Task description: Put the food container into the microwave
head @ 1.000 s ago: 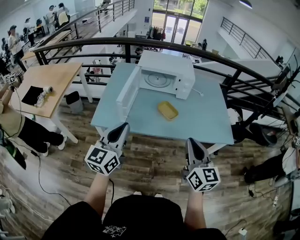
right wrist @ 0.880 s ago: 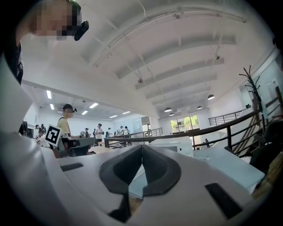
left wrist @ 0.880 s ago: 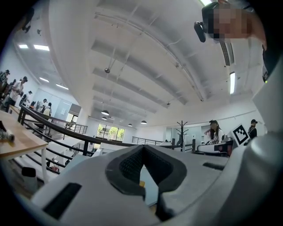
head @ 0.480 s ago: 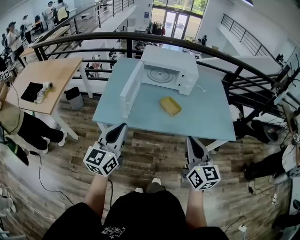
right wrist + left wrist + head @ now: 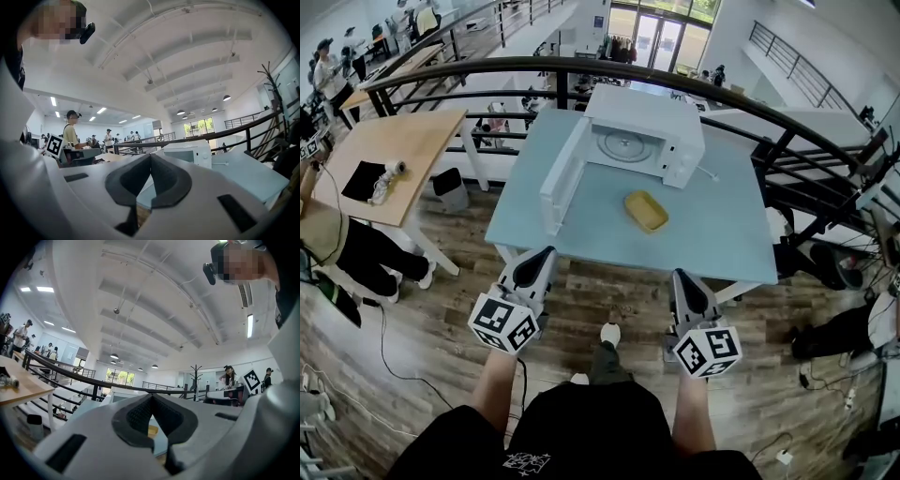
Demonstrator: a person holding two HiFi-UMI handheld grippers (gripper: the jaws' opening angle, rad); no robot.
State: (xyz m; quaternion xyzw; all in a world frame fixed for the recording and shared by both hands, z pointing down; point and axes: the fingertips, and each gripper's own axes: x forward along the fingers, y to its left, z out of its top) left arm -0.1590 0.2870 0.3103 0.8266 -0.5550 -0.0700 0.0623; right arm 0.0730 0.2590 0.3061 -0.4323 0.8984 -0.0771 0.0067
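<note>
The pale blue table [image 5: 712,234] sits a bit closer and lower in the head view than it did half a second back, and a white shoe [image 5: 609,333] has popped out in front, so I'd say the person is walking up to it. The two grippers ride in about the same spot as before. The left gripper [image 5: 539,261] and the right gripper [image 5: 682,286] both hang short of the table's near edge, over the wood-plank floor [image 5: 422,309]. Each gripper view shows the jaw tips pressed together with only the moulded hollow behind them, nothing held in either. The shallow yellow rectangular food container [image 5: 646,210] lies flat on the table, a bit askew, just in front of the boxy white microwave [image 5: 647,141] and not touching it. The microwave's door [image 5: 561,178] is swung wide to the left, round turntable showing inside. My guess on the container: thin plastic, light, fairly stiff, looks empty but hard to be sure from here. I'd pinch the low rim on a long side, one jaw inside and one outside. The tabletop looks smooth, so it'll probably skate if nudged before the jaws close. Room-wise it's a mezzanine, with a curved black railing [image 5: 487,75] right behind the table, a light wooden desk [image 5: 384,159] off to the left, and other people further back.
</note>
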